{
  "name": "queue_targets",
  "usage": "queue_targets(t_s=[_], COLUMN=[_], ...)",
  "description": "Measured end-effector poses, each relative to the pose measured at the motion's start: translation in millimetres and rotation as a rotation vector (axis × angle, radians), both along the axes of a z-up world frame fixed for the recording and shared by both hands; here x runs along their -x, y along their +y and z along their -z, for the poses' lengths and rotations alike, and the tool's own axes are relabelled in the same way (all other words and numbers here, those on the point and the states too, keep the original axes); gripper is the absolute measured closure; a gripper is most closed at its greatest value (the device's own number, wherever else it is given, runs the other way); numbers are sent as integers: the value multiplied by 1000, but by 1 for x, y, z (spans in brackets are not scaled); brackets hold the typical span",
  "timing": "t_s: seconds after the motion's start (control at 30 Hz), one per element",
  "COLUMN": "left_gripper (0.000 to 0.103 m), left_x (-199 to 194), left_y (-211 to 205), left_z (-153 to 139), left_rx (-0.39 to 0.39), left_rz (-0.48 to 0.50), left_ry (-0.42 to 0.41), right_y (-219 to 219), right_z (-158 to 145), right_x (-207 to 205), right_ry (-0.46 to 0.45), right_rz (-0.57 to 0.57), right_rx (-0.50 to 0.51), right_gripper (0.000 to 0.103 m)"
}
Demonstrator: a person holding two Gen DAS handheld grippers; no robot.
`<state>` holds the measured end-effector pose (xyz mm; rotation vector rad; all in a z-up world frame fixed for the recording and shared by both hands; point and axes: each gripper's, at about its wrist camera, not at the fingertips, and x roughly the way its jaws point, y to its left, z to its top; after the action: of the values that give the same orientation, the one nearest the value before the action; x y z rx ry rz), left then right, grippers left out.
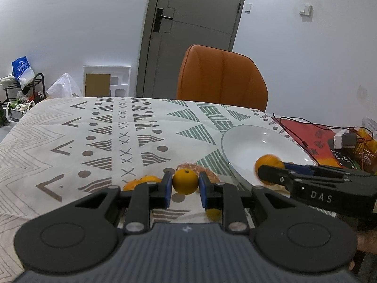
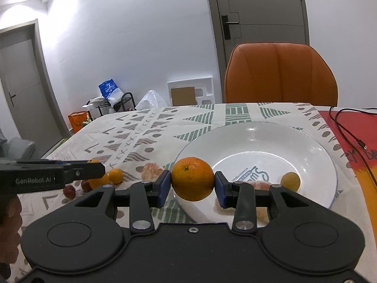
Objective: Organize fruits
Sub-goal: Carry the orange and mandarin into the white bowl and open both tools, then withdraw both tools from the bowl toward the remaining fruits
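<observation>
"DAS" in pale letters on the side of the right tool [image 1: 268, 173], seen from the left wrist cam. "GenRobot.AI" on the side of the left tool [image 2: 94, 168], seen from the right wrist cam. Blue print inside the white plate [image 2: 254, 139], partly hidden, approx. "Sw…s", can't read fully. Dark characters on the red mat [image 2: 353, 127] at the desk's right edge, illegible.

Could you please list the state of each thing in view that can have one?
Left gripper: shut on a small orange, above the tablecloth.
Right gripper: shut on a large orange, at the plate's near rim.
White plate: upright, holding a small yellow fruit and peeled segments.
Grey door: closed.
</observation>
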<state>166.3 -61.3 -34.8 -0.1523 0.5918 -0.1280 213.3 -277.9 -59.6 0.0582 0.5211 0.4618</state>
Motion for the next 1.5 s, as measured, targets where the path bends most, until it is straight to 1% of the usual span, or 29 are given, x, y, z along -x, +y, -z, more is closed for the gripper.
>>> queue_targets(t_s=[0.1, 0.3, 0.5, 0.67, 1.17, 1.33, 1.5], left_gripper=[81, 81, 81, 81, 80, 76, 74], left_x=[-3, -7, -14, -21, -43, -42, -37], left_y=[-2, -13, -30, -48, -87, -90, -80], left_z=[0, -3, -3, -4, -6, -10, -12], left_rx=[-3, -13, -23, -31, -57, -71, -70], left_rz=[3, 25, 62, 94, 156, 158, 137], left_ry=[3, -5, -8, -11, -16, -25, -15], right_y=[-1, -12, -30, -47, -76, -79, -76], right_z=[1, -3, -2, 2, 3, 5, 5], right_x=[-3, 3, 11, 16, 29, 30, 31], right_ry=[-10, -14, -3, 7, 3, 7, 11], right_rz=[-6, 1, 41, 84, 134, 139, 137], right_rx=[-15, -26, -40, -52, -84, -90, -92], right_gripper=[57, 54, 53, 51, 51, 51, 49])
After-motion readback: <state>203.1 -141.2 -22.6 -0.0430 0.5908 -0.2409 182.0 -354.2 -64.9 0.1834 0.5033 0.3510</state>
